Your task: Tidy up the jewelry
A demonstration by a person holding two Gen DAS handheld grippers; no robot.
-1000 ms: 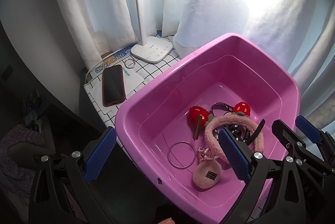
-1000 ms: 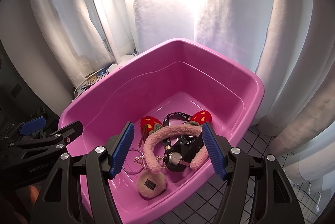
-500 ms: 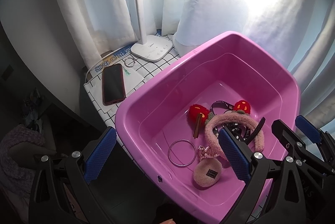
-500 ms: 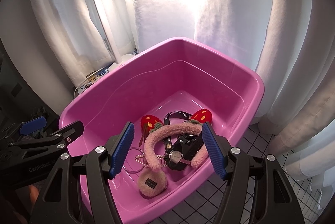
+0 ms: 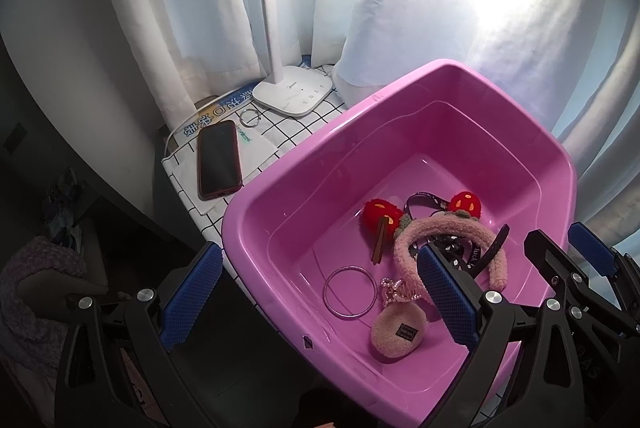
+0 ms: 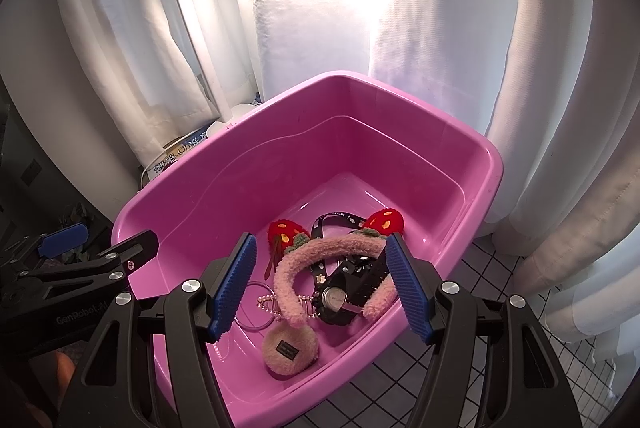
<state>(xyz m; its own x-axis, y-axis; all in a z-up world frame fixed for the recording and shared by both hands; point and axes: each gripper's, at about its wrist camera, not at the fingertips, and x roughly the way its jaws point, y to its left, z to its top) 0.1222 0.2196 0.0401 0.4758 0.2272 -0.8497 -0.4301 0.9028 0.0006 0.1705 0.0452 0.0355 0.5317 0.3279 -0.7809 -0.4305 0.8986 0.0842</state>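
A pink plastic tub (image 5: 400, 131) (image 6: 496, 163) holds the jewelry. In it lie a fluffy pink headband (image 5: 448, 228) (image 6: 332, 248) with two red strawberry ears, a silver bangle (image 5: 350, 315), a pearl hair clip (image 5: 400, 292), a round fluffy puff clip (image 5: 396, 332) (image 6: 290, 346), a black watch (image 6: 334, 298) and a black strap. My left gripper (image 5: 320, 298) hangs open over the tub's near left corner, holding nothing. Above the headband and watch, my right gripper (image 6: 320, 286) is open and clear of them.
The tub stands on a checked white cloth (image 5: 320, 115). To its left lie a dark phone (image 5: 219, 163), a small metal ring (image 5: 241, 117) and a white lamp base (image 5: 294, 93). White curtains (image 6: 560, 107) hang close behind and to the right.
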